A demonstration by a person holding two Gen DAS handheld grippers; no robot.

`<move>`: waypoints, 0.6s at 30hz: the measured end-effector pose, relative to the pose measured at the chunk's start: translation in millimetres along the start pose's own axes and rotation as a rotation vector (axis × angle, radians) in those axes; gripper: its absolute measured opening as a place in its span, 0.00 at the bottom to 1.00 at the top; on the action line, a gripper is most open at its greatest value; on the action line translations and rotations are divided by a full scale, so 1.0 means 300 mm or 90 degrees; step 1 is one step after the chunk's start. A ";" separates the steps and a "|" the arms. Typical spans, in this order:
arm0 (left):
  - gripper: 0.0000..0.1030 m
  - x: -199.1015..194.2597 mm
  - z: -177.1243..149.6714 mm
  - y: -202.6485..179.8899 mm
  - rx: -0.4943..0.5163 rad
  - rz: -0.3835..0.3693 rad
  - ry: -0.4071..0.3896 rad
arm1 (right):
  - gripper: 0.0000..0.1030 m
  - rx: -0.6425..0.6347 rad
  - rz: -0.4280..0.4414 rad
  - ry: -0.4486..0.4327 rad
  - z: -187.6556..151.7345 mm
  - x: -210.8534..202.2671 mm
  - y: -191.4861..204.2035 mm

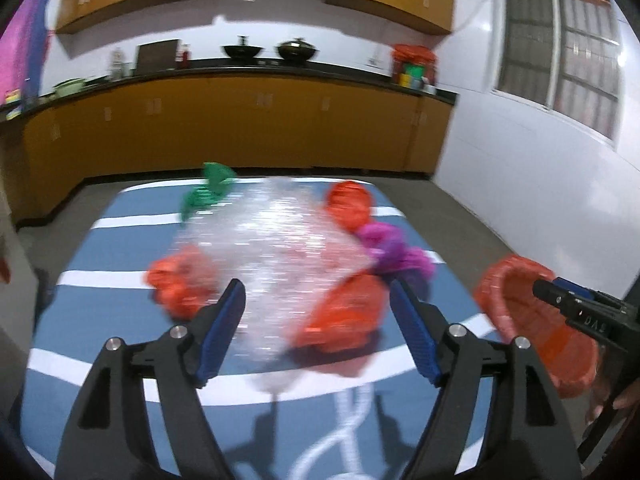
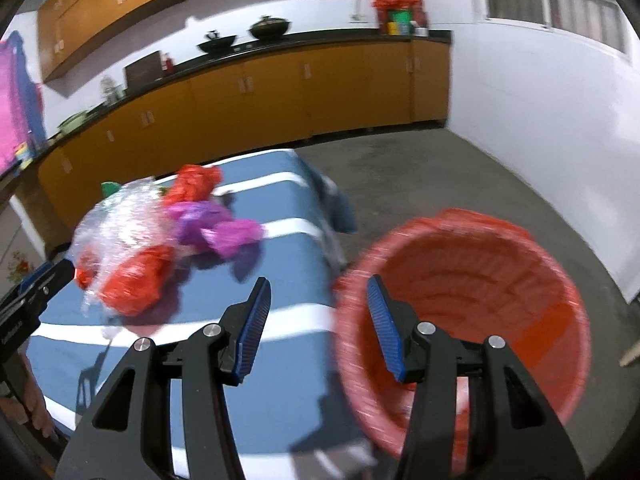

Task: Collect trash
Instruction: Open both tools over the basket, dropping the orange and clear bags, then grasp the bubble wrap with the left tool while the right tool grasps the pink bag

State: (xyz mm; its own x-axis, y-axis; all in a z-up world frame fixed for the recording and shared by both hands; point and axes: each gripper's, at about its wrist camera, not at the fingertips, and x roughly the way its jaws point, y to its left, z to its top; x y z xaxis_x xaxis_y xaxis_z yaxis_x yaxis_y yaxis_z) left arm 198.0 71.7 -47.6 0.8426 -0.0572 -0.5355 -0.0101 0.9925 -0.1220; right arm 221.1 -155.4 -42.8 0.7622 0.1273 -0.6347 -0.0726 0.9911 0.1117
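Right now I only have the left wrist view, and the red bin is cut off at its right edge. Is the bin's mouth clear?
Observer: In the right wrist view the red bin shows its whole open mouth, lined in red, with nothing lying across it.
Operator: And the right tool?
Observer: The right tool is open with nothing pinched. In the picture its jaws frame the bin's near rim.
Operator: Which piece lies closest to the bin?
Observer: The purple wad, near the bin-side edge of the table.
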 end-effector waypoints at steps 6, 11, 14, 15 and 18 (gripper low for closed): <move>0.73 -0.002 0.004 0.163 -0.049 0.047 -0.004 | 0.49 -0.020 0.040 0.006 0.055 0.131 0.141; 0.73 0.014 0.002 0.244 -0.078 0.065 0.000 | 0.42 -0.027 0.047 0.027 0.082 0.247 0.202; 0.73 0.027 -0.006 0.276 -0.083 0.067 0.002 | 0.42 -0.038 0.043 0.037 0.084 0.296 0.225; 0.73 0.028 -0.009 0.281 -0.084 0.066 0.002 | 0.42 -0.042 0.039 0.040 0.079 0.308 0.236; 0.73 0.040 -0.011 0.291 -0.084 0.063 0.004 | 0.40 -0.049 0.030 0.051 0.075 0.344 0.247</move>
State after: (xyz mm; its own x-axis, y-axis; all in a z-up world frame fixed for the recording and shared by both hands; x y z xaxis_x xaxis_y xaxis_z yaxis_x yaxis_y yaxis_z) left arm 205.5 157.3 -67.6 0.8304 0.0395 -0.5557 -0.1644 0.9704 -0.1768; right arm 309.0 -69.6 -82.7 0.7037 0.1733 -0.6890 -0.1586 0.9836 0.0855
